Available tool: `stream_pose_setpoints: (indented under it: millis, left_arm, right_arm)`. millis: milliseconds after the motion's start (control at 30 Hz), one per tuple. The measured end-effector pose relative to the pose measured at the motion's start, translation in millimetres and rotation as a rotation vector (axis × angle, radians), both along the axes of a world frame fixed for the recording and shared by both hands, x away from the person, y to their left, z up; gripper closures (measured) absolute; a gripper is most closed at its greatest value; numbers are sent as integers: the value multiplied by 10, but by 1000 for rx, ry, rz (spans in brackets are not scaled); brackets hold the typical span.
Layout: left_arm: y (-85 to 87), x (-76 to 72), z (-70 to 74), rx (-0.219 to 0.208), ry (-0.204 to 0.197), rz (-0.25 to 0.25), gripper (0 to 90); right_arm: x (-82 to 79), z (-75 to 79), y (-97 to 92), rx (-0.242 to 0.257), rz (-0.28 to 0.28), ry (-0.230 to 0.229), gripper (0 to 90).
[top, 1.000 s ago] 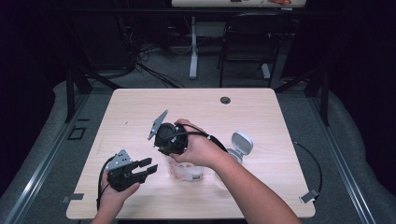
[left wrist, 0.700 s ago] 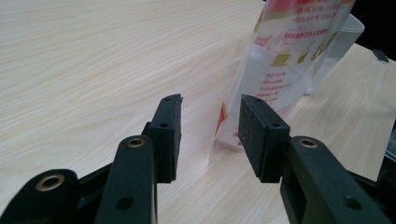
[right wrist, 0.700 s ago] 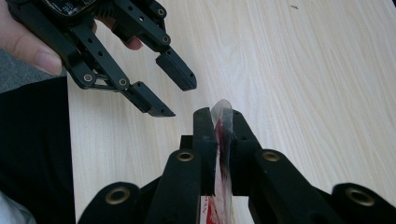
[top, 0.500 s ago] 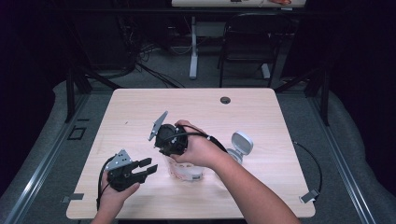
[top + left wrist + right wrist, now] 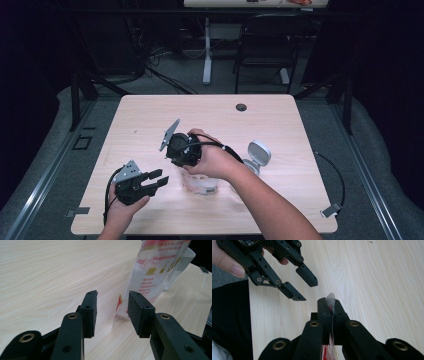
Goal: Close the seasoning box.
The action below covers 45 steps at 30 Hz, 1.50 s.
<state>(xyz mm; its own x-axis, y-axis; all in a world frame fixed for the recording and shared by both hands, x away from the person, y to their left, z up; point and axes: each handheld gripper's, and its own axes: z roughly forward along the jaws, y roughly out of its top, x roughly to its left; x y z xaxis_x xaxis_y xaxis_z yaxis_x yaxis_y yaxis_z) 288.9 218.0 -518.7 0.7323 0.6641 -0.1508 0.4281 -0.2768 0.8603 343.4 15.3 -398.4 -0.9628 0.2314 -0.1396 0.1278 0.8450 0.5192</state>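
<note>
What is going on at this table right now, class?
A person holds a gripper in each hand at a wooden table. The right gripper has just been closing and is now shut on the top edge of a clear printed plastic bag, which stands on the table. The left gripper waits close beside the bag with its jaws open and nothing between them. A white, round-topped object sits just beyond the right forearm; what it is cannot be told.

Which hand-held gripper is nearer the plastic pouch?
Right. The right hand-held gripper is clamped on the plastic pouch at its top edge. The left hand-held gripper sits open beside it, not touching.
</note>
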Motion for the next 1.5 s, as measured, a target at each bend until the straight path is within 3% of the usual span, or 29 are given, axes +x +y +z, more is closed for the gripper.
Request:
stream_pose_setpoints:
  millis: [700, 1067, 1500]
  left_arm:
    - [-7, 3, -13, 10, 8, -3, 599]
    - [-60, 2, -46, 15, 10, -18, 598]
    - [-203, -15, -148, 35, 24, -81, 562]
  right_arm:
    - [-52, 29, -82, 8, 3, -9, 900]
    - [-64, 54, -270, 64, -7, 9, 900]
    - [-115, 72, -406, 90, -1, 14, 900]
